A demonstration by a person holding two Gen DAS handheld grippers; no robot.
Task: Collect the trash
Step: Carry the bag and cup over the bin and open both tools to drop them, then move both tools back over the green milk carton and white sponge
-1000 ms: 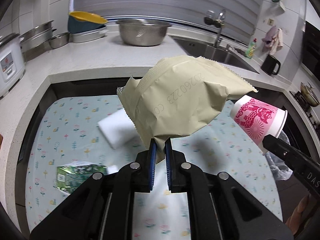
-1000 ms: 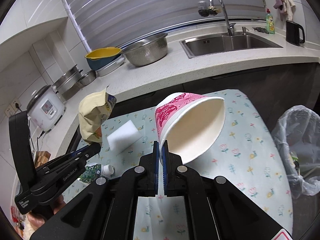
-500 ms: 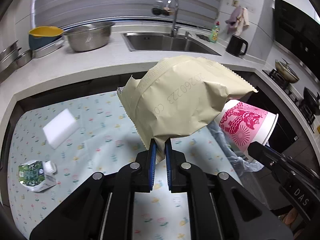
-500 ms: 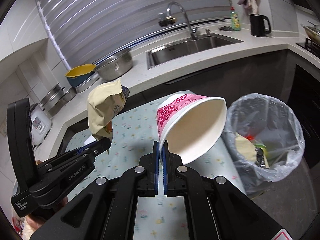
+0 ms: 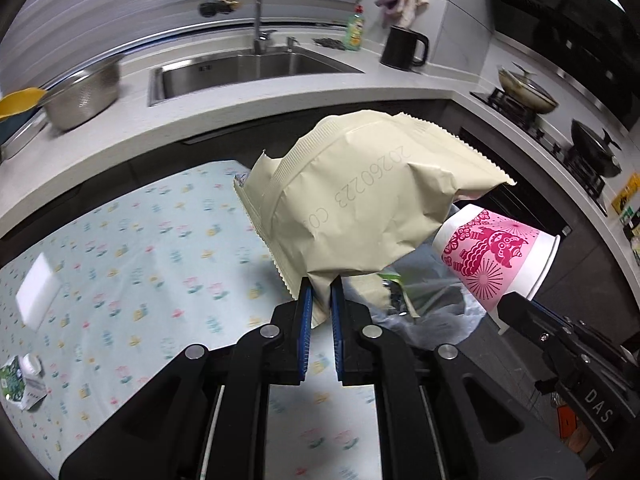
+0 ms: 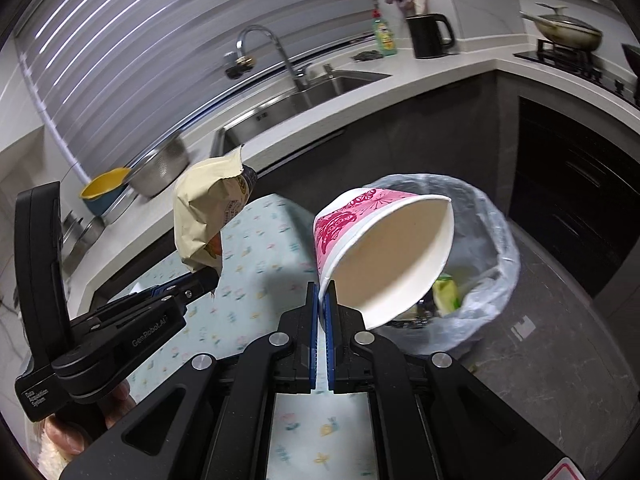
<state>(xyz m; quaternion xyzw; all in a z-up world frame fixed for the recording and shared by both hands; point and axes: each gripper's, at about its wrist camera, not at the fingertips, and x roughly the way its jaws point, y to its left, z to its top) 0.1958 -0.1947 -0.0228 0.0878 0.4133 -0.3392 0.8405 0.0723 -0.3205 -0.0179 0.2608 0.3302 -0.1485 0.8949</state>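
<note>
Left wrist view, left to right. A crushed green-and-white carton (image 5: 20,380) lies at the near left edge of the floral tablecloth (image 5: 160,248); a white sponge block (image 5: 38,294) rests on the cloth just beyond it. Steel colander (image 5: 82,98) sits on the worktop (image 5: 132,124) left of the sink (image 5: 244,70).

Left gripper (image 5: 319,304): blue pads closed on the bottom corner of a beige snack bag (image 5: 360,200), which is held in the air, crumpled, with a printed date code facing the camera. Below and behind the bag, part of the bag-lined trash bin (image 5: 424,300) shows, with some waste inside.

To the right of the snack bag, a pink-and-white paper cup (image 5: 496,252) is held tilted, close beside the bag's lower right edge; contact between them cannot be judged. The right gripper's black finger reaches the cup rim from lower right. Black kettle (image 5: 402,48) stands on the far worktop; pans sit on the stove at far right.

Right wrist view, left to right. The left gripper (image 6: 200,280) enters from the left, carrying the snack bag (image 6: 204,216) above the tablecloth edge (image 6: 256,240).

Right gripper (image 6: 321,300): pads clamped on the rim wall of the paper cup (image 6: 384,252), mouth facing the camera, interior empty. The cup hangs over the near rim of the trash bin (image 6: 492,240), which stands on the floor just off the table's right end. Green and dark scraps are visible in the liner.
</note>
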